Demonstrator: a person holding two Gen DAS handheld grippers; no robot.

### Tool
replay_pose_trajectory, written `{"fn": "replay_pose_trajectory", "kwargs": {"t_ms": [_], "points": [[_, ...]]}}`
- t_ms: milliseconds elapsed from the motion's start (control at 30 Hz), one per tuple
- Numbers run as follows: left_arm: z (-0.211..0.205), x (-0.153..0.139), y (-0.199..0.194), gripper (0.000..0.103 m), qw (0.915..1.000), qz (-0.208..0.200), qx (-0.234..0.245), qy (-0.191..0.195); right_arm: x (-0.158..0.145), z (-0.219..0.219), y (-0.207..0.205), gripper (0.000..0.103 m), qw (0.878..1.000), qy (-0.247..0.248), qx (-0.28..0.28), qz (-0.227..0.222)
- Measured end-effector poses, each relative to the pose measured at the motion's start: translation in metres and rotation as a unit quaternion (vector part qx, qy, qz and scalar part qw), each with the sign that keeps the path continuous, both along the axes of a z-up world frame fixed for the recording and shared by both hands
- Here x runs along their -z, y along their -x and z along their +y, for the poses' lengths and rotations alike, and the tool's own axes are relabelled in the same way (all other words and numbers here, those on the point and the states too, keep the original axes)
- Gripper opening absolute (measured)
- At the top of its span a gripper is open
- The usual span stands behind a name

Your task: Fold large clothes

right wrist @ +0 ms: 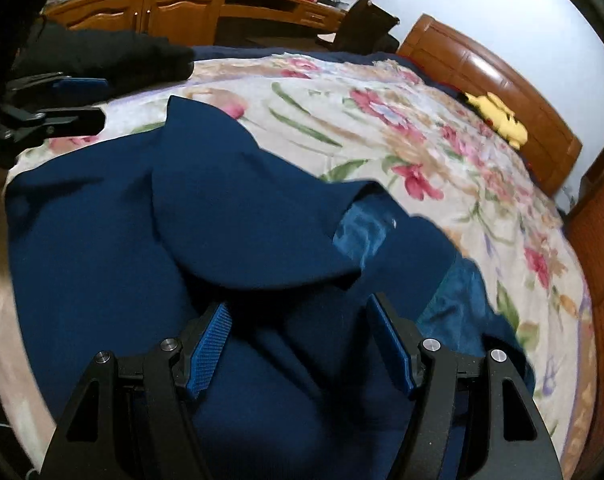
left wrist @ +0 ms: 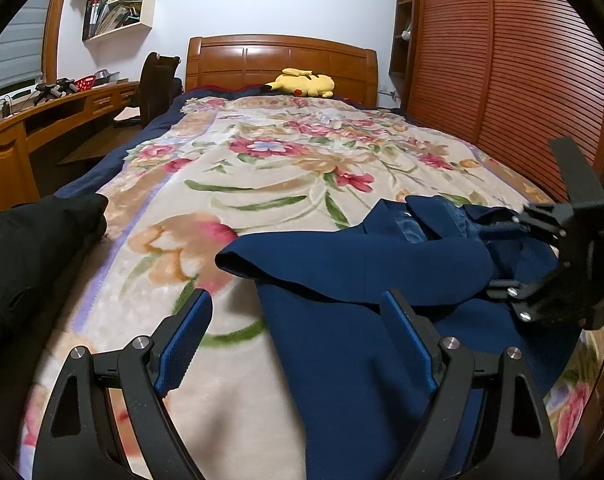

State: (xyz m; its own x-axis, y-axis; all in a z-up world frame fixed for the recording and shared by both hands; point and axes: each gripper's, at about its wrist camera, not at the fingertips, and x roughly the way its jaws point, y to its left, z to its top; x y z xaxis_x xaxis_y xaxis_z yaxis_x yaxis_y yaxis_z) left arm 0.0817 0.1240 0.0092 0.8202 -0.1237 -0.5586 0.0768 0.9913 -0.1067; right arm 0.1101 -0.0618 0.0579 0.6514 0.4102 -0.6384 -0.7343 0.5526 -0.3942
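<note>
A large navy blue garment (left wrist: 342, 272) with a shiny blue lining lies crumpled on the floral blanket (left wrist: 261, 168), at the near right of the bed. My left gripper (left wrist: 297, 304) is open and empty, just above the garment's left edge. My right gripper (right wrist: 299, 308) is open and empty, low over the garment (right wrist: 221, 208) near the lining (right wrist: 362, 228). In the left wrist view the right gripper (left wrist: 506, 256) shows at the far right, over the collar area. In the right wrist view the left gripper (right wrist: 97, 102) shows at the far left.
A black garment (left wrist: 29, 248) lies at the bed's left edge. A yellow plush toy (left wrist: 302, 83) sits by the wooden headboard (left wrist: 281, 60). A wooden desk (left wrist: 41, 120) and chair (left wrist: 157, 84) stand to the left, a slatted wardrobe (left wrist: 502, 60) to the right.
</note>
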Motion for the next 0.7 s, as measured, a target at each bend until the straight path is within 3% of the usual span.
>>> {"fn": "replay_pose_trajectory", "kwargs": {"t_ms": [267, 300, 367, 400, 500, 633, 700], "points": [[0.002, 0.004, -0.001, 0.086, 1.0000, 0.003, -0.002, 0.000, -0.006, 0.040, -0.022, 0.069, 0.999, -0.021, -0.039, -0.022], [0.002, 0.004, -0.001, 0.086, 1.0000, 0.003, -0.003, 0.000, -0.008, 0.042, -0.023, 0.063, 0.998, -0.029, -0.048, -0.019], [0.003, 0.005, -0.001, 0.086, 1.0000, 0.005, -0.003, 0.002, -0.011, 0.043, -0.028, 0.017, 0.996, -0.048, -0.070, 0.005], [0.003, 0.004, -0.001, 0.086, 1.0000, 0.004, -0.003, 0.002, -0.012, 0.044, -0.033, 0.008, 0.996, -0.053, -0.068, 0.007], [0.003, 0.005, -0.001, 0.086, 1.0000, 0.004, -0.001, 0.000, -0.017, 0.045, -0.050, 0.007, 0.996, -0.075, -0.038, 0.008], [0.000, 0.006, -0.001, 0.086, 1.0000, 0.004, 0.006, -0.003, -0.023, 0.042, -0.088, 0.008, 0.993, -0.097, 0.069, -0.002], [-0.003, 0.006, -0.001, 0.086, 0.9999, 0.005, 0.009, -0.004, -0.022, 0.043, -0.098, 0.012, 0.991, -0.097, 0.094, 0.008]]}}
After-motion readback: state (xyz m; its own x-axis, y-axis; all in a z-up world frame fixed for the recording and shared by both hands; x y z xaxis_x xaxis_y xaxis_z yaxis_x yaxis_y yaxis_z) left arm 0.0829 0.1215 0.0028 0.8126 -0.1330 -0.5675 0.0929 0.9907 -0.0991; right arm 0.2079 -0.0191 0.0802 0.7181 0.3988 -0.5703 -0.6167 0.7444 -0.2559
